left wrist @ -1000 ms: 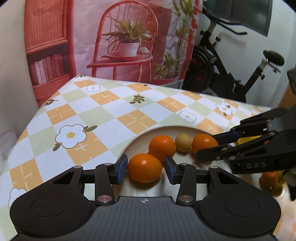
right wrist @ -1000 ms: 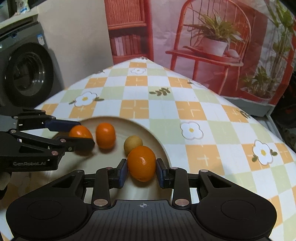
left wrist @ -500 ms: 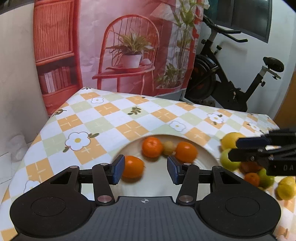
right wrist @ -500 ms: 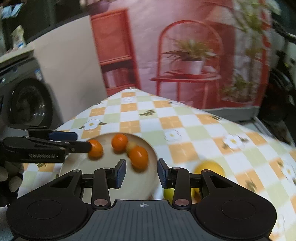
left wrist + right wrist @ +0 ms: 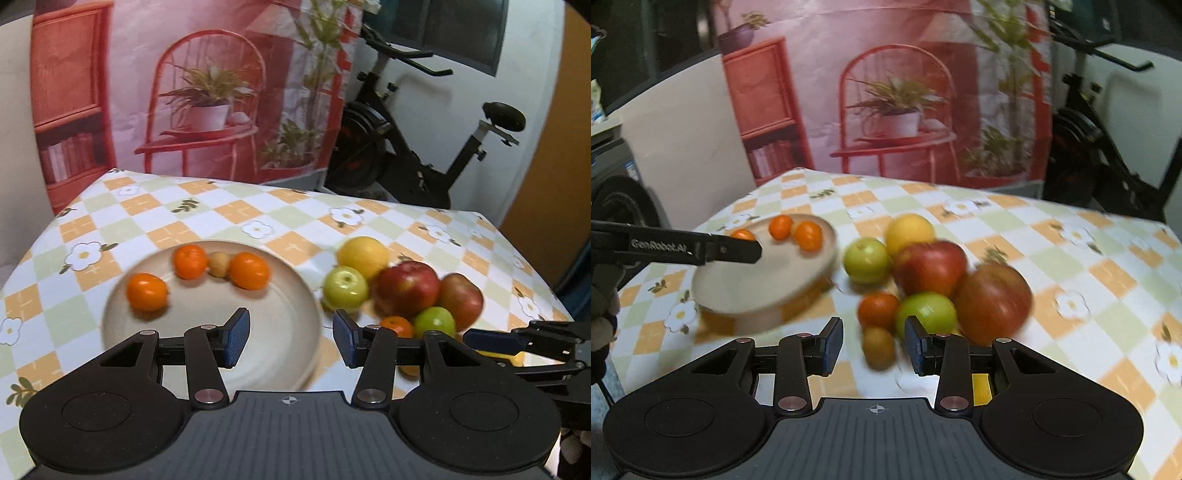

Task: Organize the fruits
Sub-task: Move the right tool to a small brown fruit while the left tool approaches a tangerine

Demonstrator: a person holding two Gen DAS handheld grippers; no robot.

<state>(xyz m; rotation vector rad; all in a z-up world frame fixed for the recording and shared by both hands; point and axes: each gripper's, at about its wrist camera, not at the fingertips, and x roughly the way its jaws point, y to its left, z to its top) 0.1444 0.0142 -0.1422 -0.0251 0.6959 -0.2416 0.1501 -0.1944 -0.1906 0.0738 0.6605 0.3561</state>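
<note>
Okay, both grippers have let go of their oranges and pulled back from the plate (image 5: 295, 306). Left gripper (image 5: 291, 341) jaws have just opened wider and hold nothing; right gripper (image 5: 873, 345) jaws are parted and empty too, now over the pile (image 5: 934, 273) on the counter (image 5: 1089, 258). Plate holds three oranges (image 5: 146, 291) plus a small brownish fruit (image 5: 218, 264). Likely next: the small orange (image 5: 878, 309) or kiwi (image 5: 878, 347) ahead of the right jaws.

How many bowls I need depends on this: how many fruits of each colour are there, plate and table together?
Orange fruits: 4
Green apples: 2
Red apples: 2
Yellow fruits: 2, the second barely showing
Brownish fruits: 2
Total: 12
</note>
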